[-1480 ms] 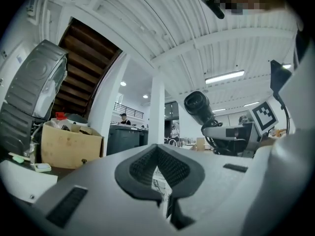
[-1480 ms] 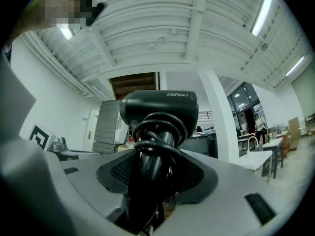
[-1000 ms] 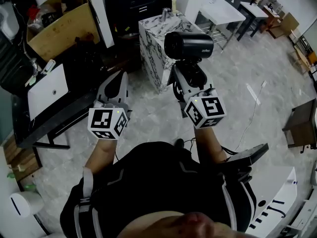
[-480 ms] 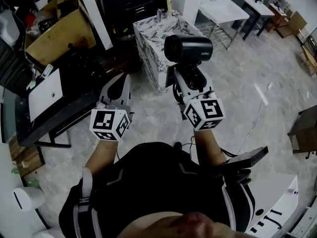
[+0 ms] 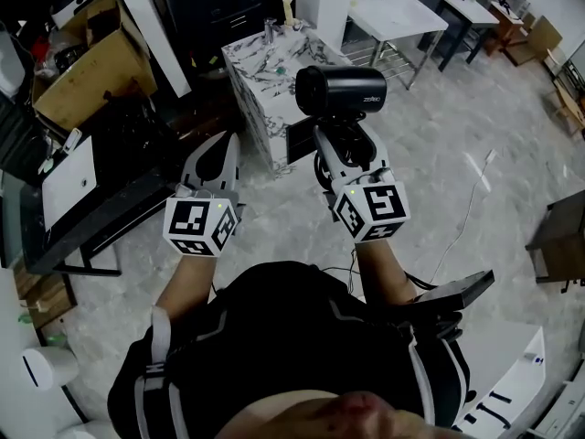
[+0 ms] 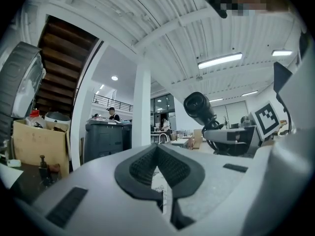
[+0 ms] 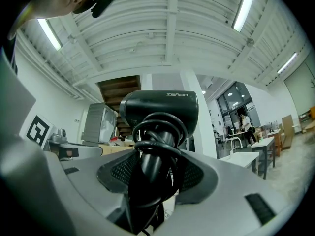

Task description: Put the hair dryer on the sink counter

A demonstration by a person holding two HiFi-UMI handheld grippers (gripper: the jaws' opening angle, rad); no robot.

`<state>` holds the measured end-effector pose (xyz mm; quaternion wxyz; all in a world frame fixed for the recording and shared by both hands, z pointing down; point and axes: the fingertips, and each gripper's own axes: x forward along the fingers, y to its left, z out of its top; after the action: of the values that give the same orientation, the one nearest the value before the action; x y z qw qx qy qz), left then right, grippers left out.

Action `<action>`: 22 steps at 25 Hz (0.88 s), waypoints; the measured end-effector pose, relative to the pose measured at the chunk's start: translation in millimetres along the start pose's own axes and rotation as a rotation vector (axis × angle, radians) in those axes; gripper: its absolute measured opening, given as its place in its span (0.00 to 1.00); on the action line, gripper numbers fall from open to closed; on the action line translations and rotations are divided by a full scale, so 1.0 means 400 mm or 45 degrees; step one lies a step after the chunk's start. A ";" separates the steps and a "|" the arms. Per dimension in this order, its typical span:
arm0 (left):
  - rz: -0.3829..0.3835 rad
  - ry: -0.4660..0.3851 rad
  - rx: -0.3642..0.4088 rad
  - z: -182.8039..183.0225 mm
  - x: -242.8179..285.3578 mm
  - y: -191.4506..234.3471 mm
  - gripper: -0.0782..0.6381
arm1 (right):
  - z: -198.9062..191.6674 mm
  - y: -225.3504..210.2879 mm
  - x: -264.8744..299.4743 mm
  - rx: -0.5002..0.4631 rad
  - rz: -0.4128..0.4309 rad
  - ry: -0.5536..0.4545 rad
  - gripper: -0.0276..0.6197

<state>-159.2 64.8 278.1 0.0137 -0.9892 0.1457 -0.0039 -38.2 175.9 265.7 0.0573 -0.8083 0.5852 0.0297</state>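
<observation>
Two grippers point out level over a grey floor, and only one has work. At far left sits a cardboard box (image 5: 87, 80), no part of this job. Next is the left gripper (image 5: 222, 144): its own view shows the dark pads pressed tip to tip with nothing between them, so it is empty and free to help.

Ahead, between the two grippers, stands a marbled counter (image 5: 260, 99) with small fittings on top. That is most likely the sink counter, and it is well apart from the load as yet.

The dryer (image 5: 340, 90) is in the air to its right, barrel (image 7: 160, 104) uppermost and lying crosswise. The right gripper (image 7: 157, 173) has its jaws spread wide round the handle (image 7: 147, 173), which has the cord (image 7: 156, 132) looped round it. Further right is a white table (image 5: 398, 16).

By my reading the dryer is a stiff plastic shell, moderate in weight but top-heavy, since the barrel sits above the grip. The shell looks smooth and would slide between pads — the wrapped cord adds bite, yet it is springy and may shift or uncoil. The handle close under the barrel is the best place to hold. Knocks would not suit it, so it wants laying on its side rather than dropping.
</observation>
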 end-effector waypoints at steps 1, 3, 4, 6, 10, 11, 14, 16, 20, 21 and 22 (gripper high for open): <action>-0.003 0.004 -0.003 -0.005 0.011 -0.014 0.11 | -0.003 -0.013 -0.007 0.000 0.001 0.002 0.40; -0.015 0.014 -0.013 -0.016 0.033 -0.043 0.11 | -0.011 -0.036 -0.020 0.001 0.006 0.011 0.40; -0.022 0.017 -0.017 -0.020 0.045 -0.059 0.11 | -0.014 -0.048 -0.027 0.000 0.011 0.016 0.40; -0.034 0.018 -0.021 -0.021 0.069 -0.095 0.11 | -0.014 -0.073 -0.047 -0.004 0.018 0.018 0.40; -0.064 0.021 -0.009 -0.024 0.114 -0.173 0.11 | -0.015 -0.136 -0.092 -0.017 0.012 0.019 0.40; -0.074 0.030 -0.008 -0.030 0.121 -0.186 0.11 | -0.018 -0.150 -0.100 -0.012 0.005 0.020 0.40; -0.102 0.067 0.006 -0.045 0.129 -0.210 0.11 | -0.021 -0.186 -0.118 0.012 -0.029 0.012 0.40; -0.112 0.080 0.025 -0.048 0.134 -0.217 0.11 | -0.016 -0.208 -0.125 0.026 -0.057 -0.002 0.40; -0.152 0.075 -0.019 -0.057 0.152 -0.217 0.11 | -0.022 -0.223 -0.124 0.027 -0.081 0.002 0.40; -0.167 0.069 -0.043 -0.060 0.158 -0.216 0.11 | -0.027 -0.226 -0.122 0.016 -0.081 0.011 0.40; -0.175 0.064 -0.054 -0.064 0.168 -0.215 0.11 | -0.031 -0.232 -0.120 0.004 -0.085 0.019 0.40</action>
<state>-70.4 127.2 306.3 -0.0112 -0.9966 0.0777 -0.0266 34.8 248.0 289.0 0.0551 -0.8274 0.5585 0.0210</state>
